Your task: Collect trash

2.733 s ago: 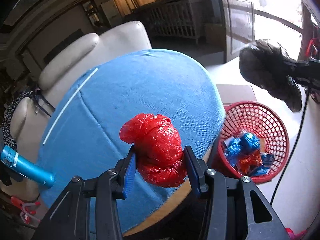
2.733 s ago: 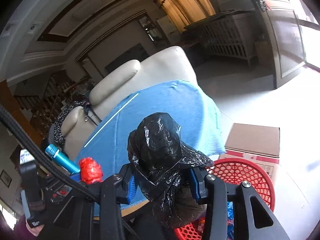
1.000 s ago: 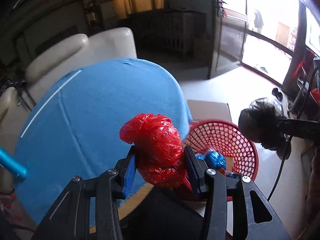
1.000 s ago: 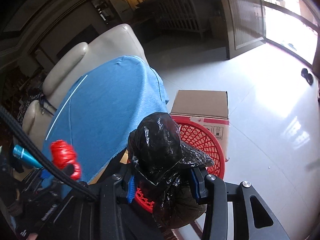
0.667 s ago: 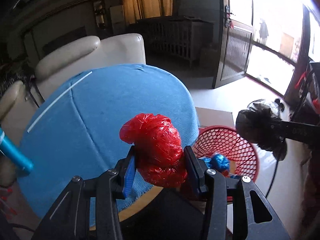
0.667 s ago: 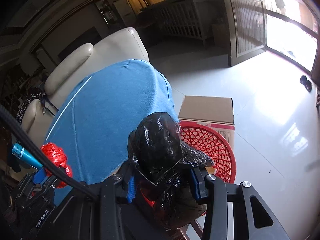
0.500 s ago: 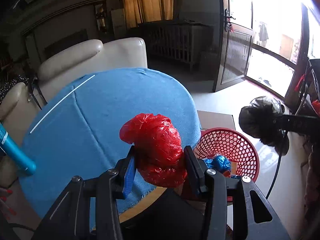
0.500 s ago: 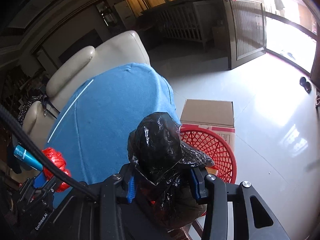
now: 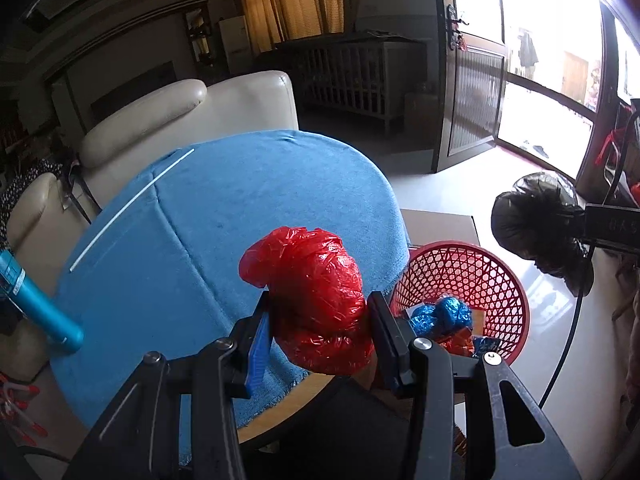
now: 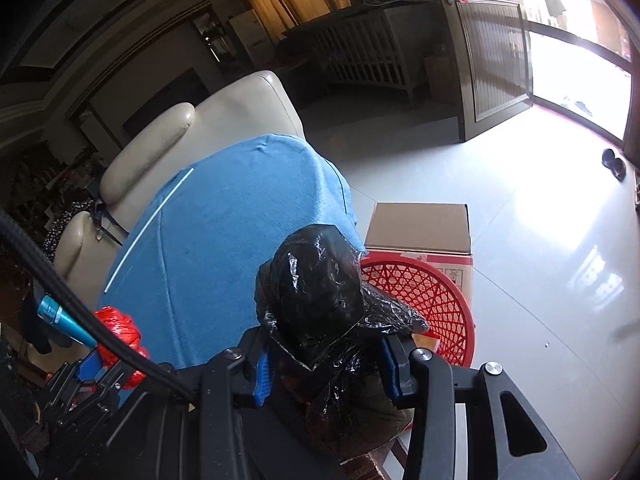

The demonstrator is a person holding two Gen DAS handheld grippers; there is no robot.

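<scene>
My left gripper [image 9: 320,338] is shut on a crumpled red plastic bag [image 9: 312,300], held over the near edge of the blue-covered round table [image 9: 224,216]. My right gripper [image 10: 324,368] is shut on a crumpled black plastic bag [image 10: 320,292], held above the near rim of the red mesh basket [image 10: 432,296]. The basket [image 9: 472,276] stands on the floor right of the table and holds blue and orange wrappers [image 9: 440,316]. The black bag [image 9: 532,224] also shows at the right in the left wrist view. The red bag [image 10: 120,332] shows at lower left in the right wrist view.
A cardboard box [image 10: 420,224] sits behind the basket. A cream armchair [image 9: 180,116] stands behind the table. A teal bottle [image 9: 36,304] lies at the table's left edge. A black cable [image 9: 560,360] hangs at the right. Pale tiled floor [image 10: 540,240] stretches to the glass door.
Both grippers have kept their bags. The views have shifted slightly, with the table and basket a little farther right in the left wrist view; the right gripper stays over the basket rim.
</scene>
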